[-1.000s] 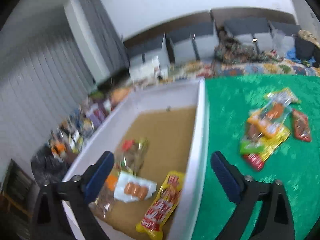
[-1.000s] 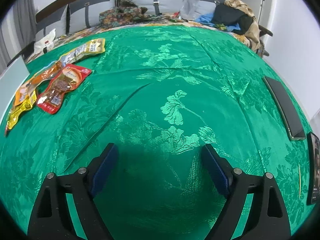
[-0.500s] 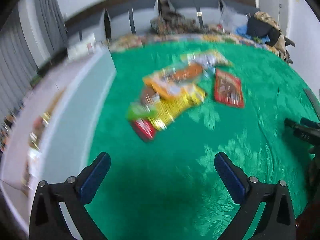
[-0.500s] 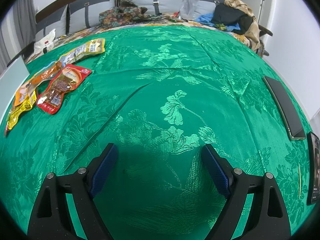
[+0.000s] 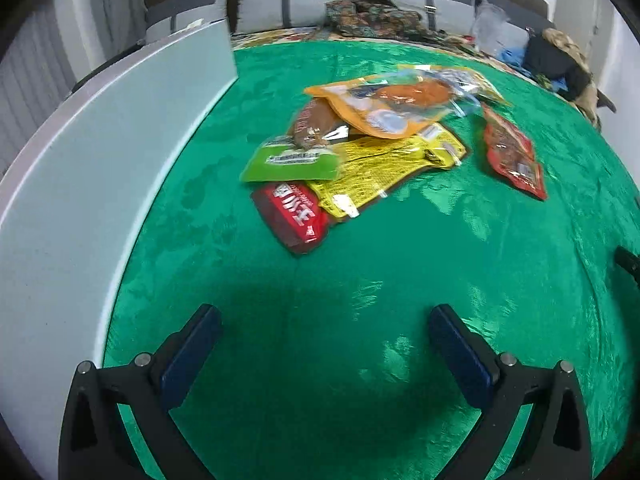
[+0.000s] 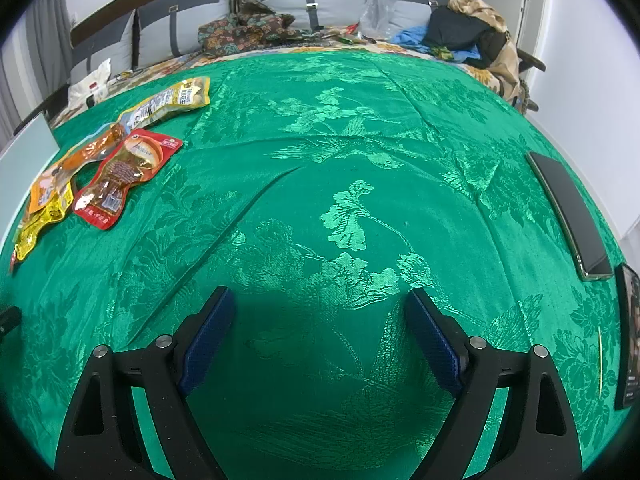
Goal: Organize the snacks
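Cloth [image 5: 360, 280]: green, glossy, woven with flowers; it covered the whole surface under both tools.
Box [image 5: 100, 168]: white, tall wall along the cloth's left edge.
Snacks [image 5: 372, 148]: a loose overlapping heap near the cloth's far left, close to the box but apart from it.
Yellow pouch [image 5: 384, 168]: crinkled, lying under the others.
Orange pouch [image 5: 396, 108]: glossy, on top, toward the far edge.
Green pack [image 5: 292, 160]: flat, on the heap's left side.
Red bar [image 5: 292, 216]: white lettering, at the heap's near end.
Red pouch [image 5: 514, 152]: alone, just right of the heap.
Phone [image 6: 568, 216]: dark, at the cloth's right edge.
Left gripper [image 5: 324, 344]: spread wide, empty, over bare cloth short of the heap.
Right gripper [image 6: 320, 328]: spread wide, empty, over bare cloth, well apart from the snacks.
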Motion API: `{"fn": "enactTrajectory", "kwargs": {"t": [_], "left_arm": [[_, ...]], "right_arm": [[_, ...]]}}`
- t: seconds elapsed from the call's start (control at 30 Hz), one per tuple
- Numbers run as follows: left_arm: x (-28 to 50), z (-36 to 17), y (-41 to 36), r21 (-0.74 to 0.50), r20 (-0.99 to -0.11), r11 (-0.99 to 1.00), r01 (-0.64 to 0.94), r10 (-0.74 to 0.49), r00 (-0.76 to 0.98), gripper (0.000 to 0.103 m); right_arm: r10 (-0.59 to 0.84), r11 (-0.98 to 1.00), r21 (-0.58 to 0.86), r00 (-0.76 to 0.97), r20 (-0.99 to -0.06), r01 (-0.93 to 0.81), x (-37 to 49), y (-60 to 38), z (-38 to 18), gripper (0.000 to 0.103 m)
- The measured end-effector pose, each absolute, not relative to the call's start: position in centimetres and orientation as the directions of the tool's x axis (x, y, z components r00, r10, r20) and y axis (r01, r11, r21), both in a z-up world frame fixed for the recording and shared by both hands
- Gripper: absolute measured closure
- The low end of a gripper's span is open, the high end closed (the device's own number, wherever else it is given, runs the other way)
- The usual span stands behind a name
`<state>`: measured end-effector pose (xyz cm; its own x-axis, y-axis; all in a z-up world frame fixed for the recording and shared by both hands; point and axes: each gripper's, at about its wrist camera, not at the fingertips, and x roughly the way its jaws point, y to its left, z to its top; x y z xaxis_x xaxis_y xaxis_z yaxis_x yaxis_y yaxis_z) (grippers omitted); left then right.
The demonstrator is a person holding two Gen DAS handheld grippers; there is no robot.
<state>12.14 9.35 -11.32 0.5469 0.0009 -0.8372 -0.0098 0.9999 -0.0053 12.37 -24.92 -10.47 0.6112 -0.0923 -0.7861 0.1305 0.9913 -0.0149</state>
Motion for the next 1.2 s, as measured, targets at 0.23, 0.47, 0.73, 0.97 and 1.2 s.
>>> {"fn": "enactTrajectory", "kwargs": {"t": [0.23, 0.47, 0.73, 0.97, 1.2], "left_arm": [[11.83, -11.43, 9.58, -0.015, -0.811, 1.0, -0.008, -0.008, 0.585, 0.0], [12.08, -11.53, 9.62, -0.013, -0.806, 1.0, -0.008, -0.006, 0.592, 0.0], [12.09, -11.54, 9.6, -0.012, -0.806, 1.0, -0.008, -0.005, 0.592, 0.0], [12.09, -11.55, 9.59, -0.012, -0.806, 1.0, -0.008, -0.005, 0.592, 0.0], [12.11, -11.55, 9.59, -0.012, -0.805, 1.0, -0.008, -0.005, 0.593, 0.0]], "right_arm": [[-0.092, 0.991, -0.015, 0.611, -0.786, 0.131, 12.38, -24.91, -10.47, 0.013], [-0.092, 0.991, -0.014, 0.611, -0.786, 0.131, 12.39, -24.91, -10.48, 0.013], [-0.093, 0.991, -0.015, 0.611, -0.786, 0.131, 12.42, -24.87, -10.5, 0.013], [-0.093, 0.991, -0.015, 0.611, -0.786, 0.131, 12.41, -24.87, -10.5, 0.013], [-0.093, 0.991, -0.014, 0.612, -0.785, 0.132, 12.38, -24.89, -10.47, 0.013]]}}
